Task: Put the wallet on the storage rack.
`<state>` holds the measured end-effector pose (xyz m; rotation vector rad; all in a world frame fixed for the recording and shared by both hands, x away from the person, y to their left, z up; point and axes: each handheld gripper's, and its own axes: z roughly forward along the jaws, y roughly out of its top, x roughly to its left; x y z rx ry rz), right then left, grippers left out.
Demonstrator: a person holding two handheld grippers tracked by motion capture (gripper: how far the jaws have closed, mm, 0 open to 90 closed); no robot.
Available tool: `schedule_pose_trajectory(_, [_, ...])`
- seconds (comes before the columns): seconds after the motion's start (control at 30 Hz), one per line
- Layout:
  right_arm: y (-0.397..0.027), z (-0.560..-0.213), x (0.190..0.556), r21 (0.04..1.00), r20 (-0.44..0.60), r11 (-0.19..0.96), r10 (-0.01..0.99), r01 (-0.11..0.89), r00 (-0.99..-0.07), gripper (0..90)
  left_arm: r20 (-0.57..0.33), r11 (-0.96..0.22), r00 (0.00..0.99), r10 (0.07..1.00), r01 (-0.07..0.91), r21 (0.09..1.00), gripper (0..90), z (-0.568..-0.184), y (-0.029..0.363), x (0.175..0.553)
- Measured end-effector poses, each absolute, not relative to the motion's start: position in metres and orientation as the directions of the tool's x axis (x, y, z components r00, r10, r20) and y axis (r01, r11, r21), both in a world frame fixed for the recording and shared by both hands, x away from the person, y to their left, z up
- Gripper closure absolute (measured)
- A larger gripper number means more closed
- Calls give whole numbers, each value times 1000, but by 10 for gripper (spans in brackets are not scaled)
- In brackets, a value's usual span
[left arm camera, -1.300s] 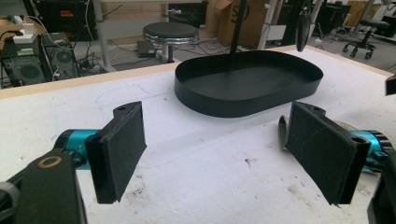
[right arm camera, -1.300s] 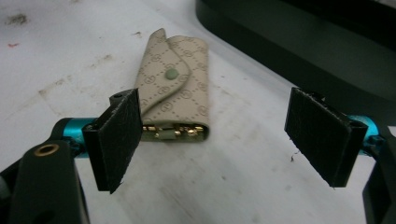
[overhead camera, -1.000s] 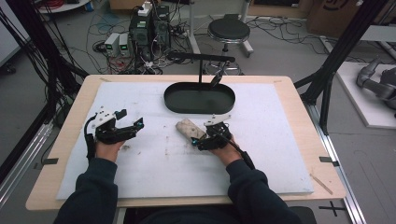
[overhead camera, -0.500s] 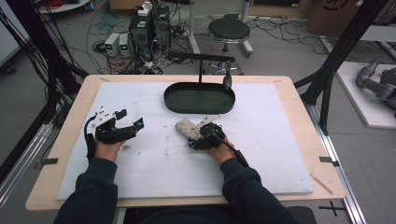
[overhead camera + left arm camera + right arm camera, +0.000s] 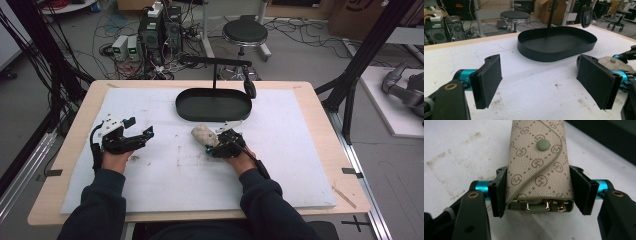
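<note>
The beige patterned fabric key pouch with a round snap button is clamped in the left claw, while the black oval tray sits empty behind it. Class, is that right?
Not quite. The beige patterned fabric key pouch is clamped in the right claw, as the right gripper view shows; the left claw is open and holds nothing. The black oval tray is indeed empty behind it.

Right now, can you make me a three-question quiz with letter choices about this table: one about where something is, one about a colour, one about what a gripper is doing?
1. Where is the tray?
A. far side of the mat
B. on the floor
C. on the stool

2. What colour is the pouch?
A. red
B. beige
C. blue

3. The right hand-held gripper is
A. empty
B. shut on the pouch
C. inside the tray

Answers: 1 A, it sits beyond both hands. 2 B, beige patterned fabric. 3 B, both jaws press its sides.
</note>
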<state>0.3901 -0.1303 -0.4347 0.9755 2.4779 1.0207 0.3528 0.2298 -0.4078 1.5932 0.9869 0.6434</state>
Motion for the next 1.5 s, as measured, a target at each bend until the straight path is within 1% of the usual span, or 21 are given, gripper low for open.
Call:
schedule_pose_trajectory(0.37, [-158,-403,407,774,-17,430,749,466,-663,385,-92,-52,508,856,262,964,198,-408,229,353])
schedule_pose_trajectory(0.53, [-164,-388,426,796,-20,393,777,460,-629,384,-92,-52,510,855,262,964,199,-408,229,353])
schedule_pose_trajectory(0.73, [-162,-379,454,797,-41,389,798,461,-602,384,-89,-56,511,855,263,963,199,-408,228,353])
schedule_pose_trajectory(0.93, [-153,-386,482,770,-46,399,813,498,-581,383,-92,-54,513,853,262,963,199,-408,229,353])
schedule_pose_trajectory(1.17, [-136,-407,508,730,-36,403,829,552,-558,382,-96,-49,513,853,263,964,199,-408,229,353])
schedule_pose_trajectory(1.2, [-134,-409,511,721,-29,401,832,565,-553,382,-98,-47,511,854,263,964,199,-408,229,353])
schedule_pose_trajectory(1.43, [-123,-419,520,718,-62,405,848,566,-527,369,-94,-54,518,850,263,963,199,-408,228,353])
schedule_pose_trajectory(1.5, [-124,-422,520,719,-45,390,852,575,-521,353,-93,-55,517,851,263,963,199,-408,228,353])
